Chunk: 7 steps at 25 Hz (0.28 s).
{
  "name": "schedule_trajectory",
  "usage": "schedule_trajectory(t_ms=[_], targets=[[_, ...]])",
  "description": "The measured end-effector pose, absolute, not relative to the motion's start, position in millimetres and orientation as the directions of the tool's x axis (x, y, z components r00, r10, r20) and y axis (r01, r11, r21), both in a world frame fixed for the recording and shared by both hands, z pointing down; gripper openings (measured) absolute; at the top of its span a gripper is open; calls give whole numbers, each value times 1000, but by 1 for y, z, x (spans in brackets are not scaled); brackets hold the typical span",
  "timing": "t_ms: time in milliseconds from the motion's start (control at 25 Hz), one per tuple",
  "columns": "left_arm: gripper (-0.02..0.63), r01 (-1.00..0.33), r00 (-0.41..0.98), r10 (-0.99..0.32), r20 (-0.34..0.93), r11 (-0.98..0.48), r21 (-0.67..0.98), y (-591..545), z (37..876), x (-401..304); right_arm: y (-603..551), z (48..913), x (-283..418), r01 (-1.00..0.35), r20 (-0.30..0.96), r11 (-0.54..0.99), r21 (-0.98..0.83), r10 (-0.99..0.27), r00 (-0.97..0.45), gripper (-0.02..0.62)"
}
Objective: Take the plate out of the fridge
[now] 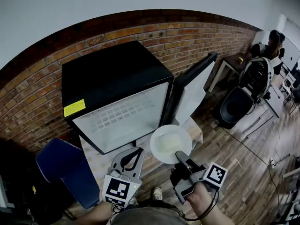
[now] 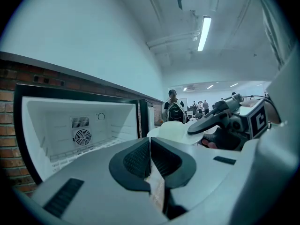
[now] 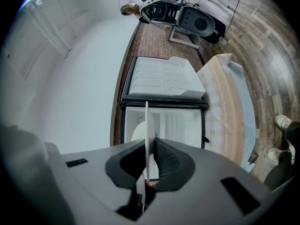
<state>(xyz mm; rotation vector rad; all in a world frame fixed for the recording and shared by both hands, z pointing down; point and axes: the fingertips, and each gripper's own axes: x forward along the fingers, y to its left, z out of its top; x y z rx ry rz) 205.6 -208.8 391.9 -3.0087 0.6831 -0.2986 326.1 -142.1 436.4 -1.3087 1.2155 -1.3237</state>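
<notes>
Dim, bluish indoor light; ceiling strip lamp (image 2: 205,33) glares; heavy fisheye bending; dark vignetted corners.

Black fridge (image 1: 112,74), white inside, with a yellow sticker (image 1: 74,108) near its top's left corner. White plate (image 1: 169,143). Red-brown brick wall (image 1: 28,97), blue chair (image 1: 61,165), brown plank floor (image 1: 253,172), cream lace-patterned cloth (image 3: 224,107).

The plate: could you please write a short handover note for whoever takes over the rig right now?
Right gripper: jaws shut on the rim of the plate, holding it in the air.
Left gripper: jaws together, empty, low beside the right one.
Plate: outside the fridge, in front of its opening; the inside looks empty.
Done: plate is out.
Left: probably set the plate down and close the door.
</notes>
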Motion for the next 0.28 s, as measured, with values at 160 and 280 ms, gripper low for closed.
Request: schedule_trajectory(t_ms=[160,280], targets=[[21,-426,884,-434,175,-901,-85,-210,390,203,-144,433,323,-44,122,-119,-992,-991,-54,40],[21,-428,883,-436,172,-900,-85,-210,388,201,-144,430,322,-44,118,-116,-992,-991,-56,40]])
